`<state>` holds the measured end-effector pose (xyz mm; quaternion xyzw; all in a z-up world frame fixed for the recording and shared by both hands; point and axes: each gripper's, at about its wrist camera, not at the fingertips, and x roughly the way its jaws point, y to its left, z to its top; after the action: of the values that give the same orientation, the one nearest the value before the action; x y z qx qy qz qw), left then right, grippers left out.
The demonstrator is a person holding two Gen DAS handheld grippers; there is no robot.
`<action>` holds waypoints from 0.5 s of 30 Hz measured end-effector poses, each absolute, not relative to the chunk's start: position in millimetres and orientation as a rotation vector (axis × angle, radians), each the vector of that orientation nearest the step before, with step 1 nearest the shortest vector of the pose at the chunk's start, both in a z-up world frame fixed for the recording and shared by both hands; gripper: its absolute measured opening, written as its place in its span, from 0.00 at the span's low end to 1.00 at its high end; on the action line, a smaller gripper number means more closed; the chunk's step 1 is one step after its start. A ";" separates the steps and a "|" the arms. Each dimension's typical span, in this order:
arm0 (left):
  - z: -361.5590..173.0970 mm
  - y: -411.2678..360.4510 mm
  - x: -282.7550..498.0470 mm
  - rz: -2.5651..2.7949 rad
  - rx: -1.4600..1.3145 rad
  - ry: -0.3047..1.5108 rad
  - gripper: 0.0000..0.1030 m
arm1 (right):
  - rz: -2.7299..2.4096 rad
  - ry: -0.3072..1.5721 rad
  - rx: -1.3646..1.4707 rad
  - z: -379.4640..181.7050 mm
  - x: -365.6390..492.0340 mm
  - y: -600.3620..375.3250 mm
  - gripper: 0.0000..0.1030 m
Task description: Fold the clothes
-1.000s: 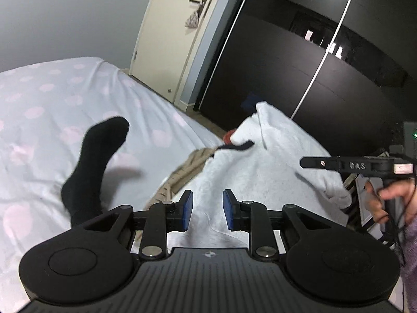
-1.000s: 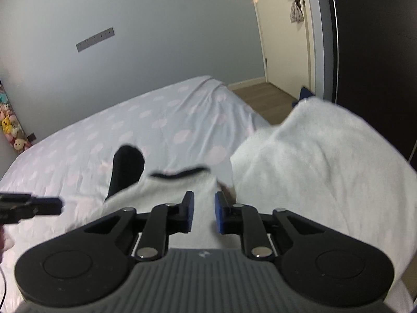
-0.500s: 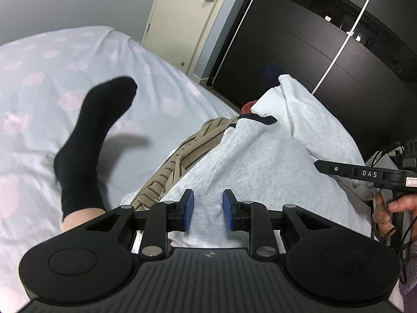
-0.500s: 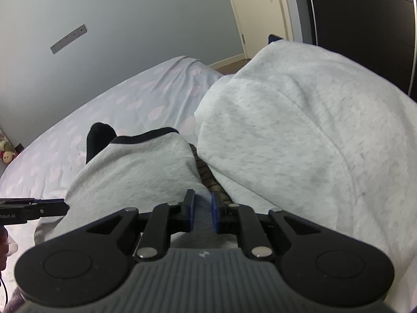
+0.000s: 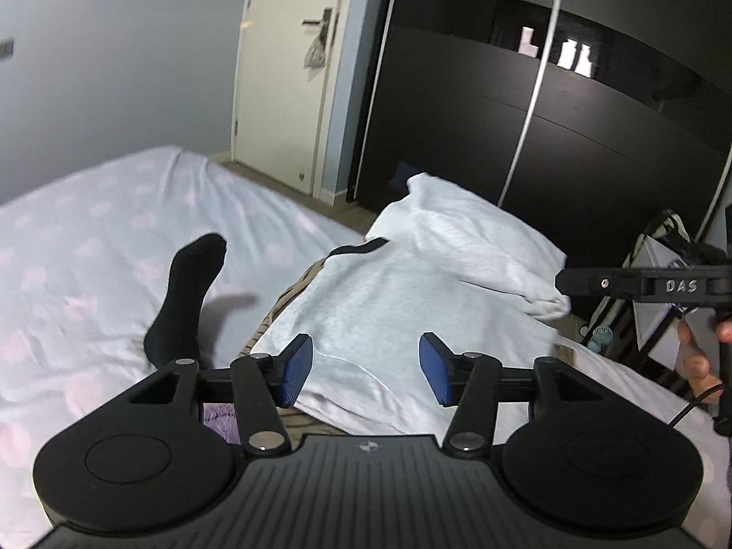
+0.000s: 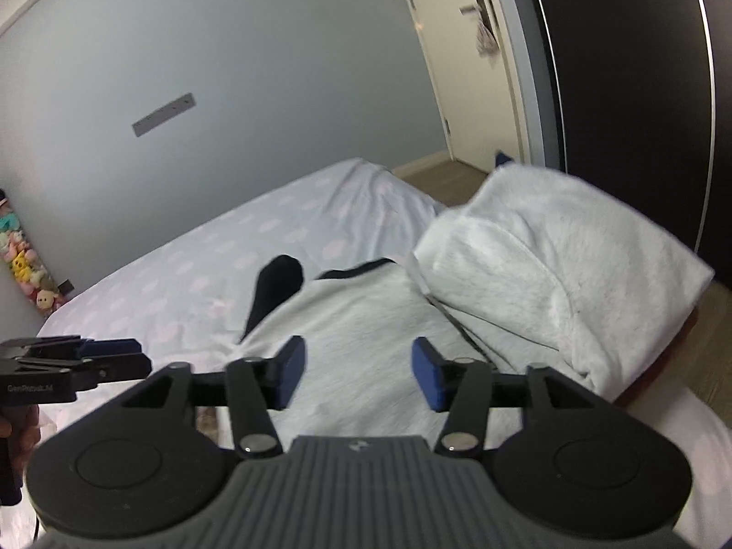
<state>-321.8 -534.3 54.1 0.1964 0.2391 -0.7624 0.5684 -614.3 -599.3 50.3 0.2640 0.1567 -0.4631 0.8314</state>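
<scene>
A light grey sweatshirt [image 5: 379,302] with a black collar lies folded over on the bed; it also shows in the right wrist view [image 6: 366,320]. Its thicker white folded part [image 5: 476,238] lies at the right [image 6: 549,274]. A brown striped garment [image 5: 279,315] peeks out under its left edge. My left gripper [image 5: 366,368] is open and empty just above the sweatshirt's near edge. My right gripper [image 6: 357,373] is open and empty above the same cloth. Each gripper shows at the edge of the other's view.
A black sock on a foot [image 5: 187,302] rests on the spotted bedsheet [image 5: 91,251] left of the clothes. A dark wardrobe [image 5: 549,128] and a cream door [image 5: 293,91] stand beyond the bed. A purple cloth [image 5: 222,421] lies under the left gripper.
Both grippers were shut on the grey sweatshirt's edge and have opened, letting it go. Both have drawn back and tilted up, so the room shows more.
</scene>
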 end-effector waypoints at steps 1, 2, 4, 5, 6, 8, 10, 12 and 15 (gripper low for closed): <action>59.5 -524.9 -325.4 -1.790 0.462 0.541 0.50 | -0.974 0.325 0.552 56.7 -614.6 -587.8 0.61; 63.9 -515.9 -328.4 -1.783 0.456 0.522 0.53 | -0.966 0.316 0.547 62.5 -614.5 -576.3 0.63; 72.3 -499.3 -334.9 -1.778 0.439 0.487 0.58 | -0.954 0.293 0.531 74.0 -614.1 -552.6 0.76; 75.8 -492.0 -337.5 -1.778 0.434 0.474 0.61 | -0.961 0.271 0.513 79.2 -613.7 -538.8 0.79; 78.9 -485.5 -340.4 -1.774 0.429 0.465 0.66 | -0.977 0.247 0.496 83.5 -613.1 -525.7 0.84; 83.1 -473.8 -345.8 -1.759 0.421 0.449 0.74 | -1.012 0.213 0.477 89.8 -611.6 -504.9 0.89; 85.0 -463.9 -351.3 -1.752 0.409 0.425 0.74 | -1.034 0.195 0.480 93.1 -610.6 -489.8 0.91; 86.0 -454.7 -356.4 -1.747 0.397 0.404 0.75 | -1.057 0.178 0.482 96.4 -609.6 -474.7 0.92; 84.2 -442.4 -362.1 -1.748 0.381 0.389 0.79 | -1.144 0.214 0.450 97.0 -602.9 -457.1 0.93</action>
<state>-362.1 -442.4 84.2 0.1649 0.1685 -0.7571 0.6093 -602.9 -457.1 97.0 0.2106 0.1002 -0.5358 0.8115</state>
